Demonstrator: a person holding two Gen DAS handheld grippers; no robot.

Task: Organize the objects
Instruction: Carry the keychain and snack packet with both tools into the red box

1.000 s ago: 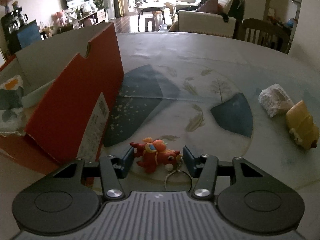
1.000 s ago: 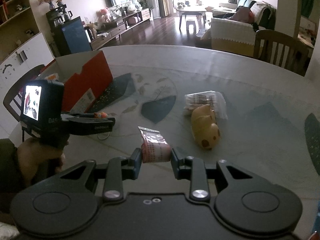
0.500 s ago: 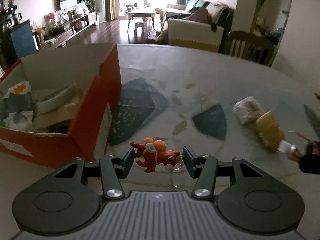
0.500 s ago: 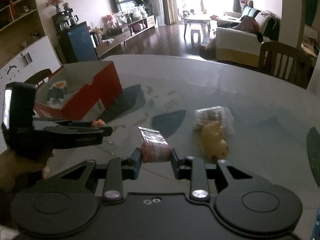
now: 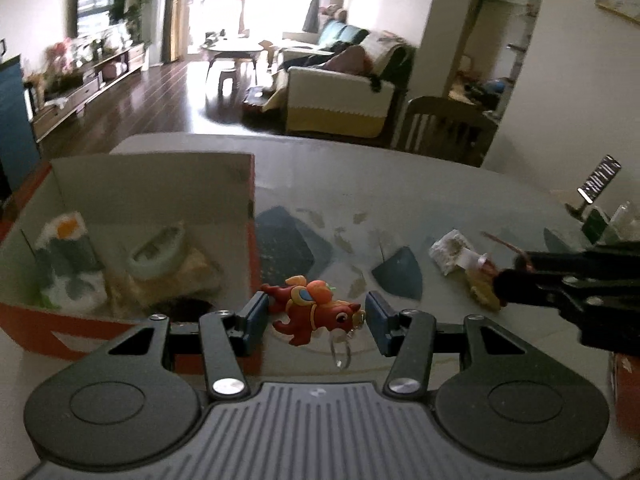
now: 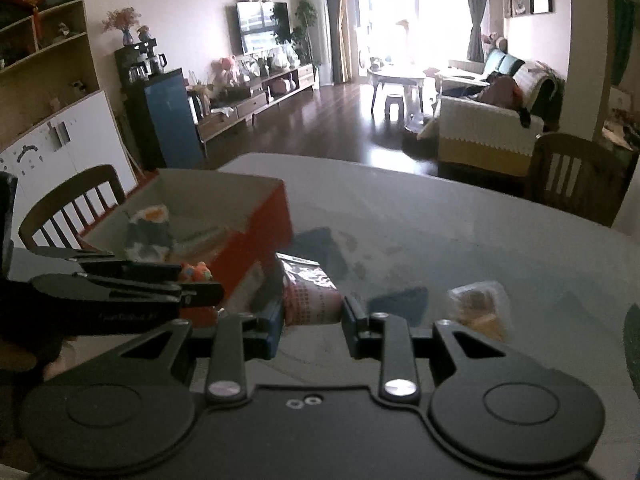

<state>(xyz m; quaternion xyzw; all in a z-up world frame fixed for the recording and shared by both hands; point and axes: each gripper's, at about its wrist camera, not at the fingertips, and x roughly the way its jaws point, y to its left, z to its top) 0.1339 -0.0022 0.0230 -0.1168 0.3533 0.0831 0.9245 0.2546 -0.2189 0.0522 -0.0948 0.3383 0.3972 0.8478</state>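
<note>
While the left hand-held gripper (image 5: 316, 322) clamps it, the red toy keychain (image 5: 314, 309) lies crosswise, head rightward.

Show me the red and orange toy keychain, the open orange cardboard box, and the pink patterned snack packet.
Red and orange toy keychain (image 5: 316, 310), left wrist view, body.
Open orange cardboard box (image 5: 251, 216), left wrist view, right wall.
Pink patterned snack packet (image 6: 310, 300), right wrist view, front face.

One orange box (image 5: 248, 240), one red fish keychain (image 5: 316, 308), one patterned packet (image 6: 312, 298), two wooden chairs (image 6: 576, 172)
</note>
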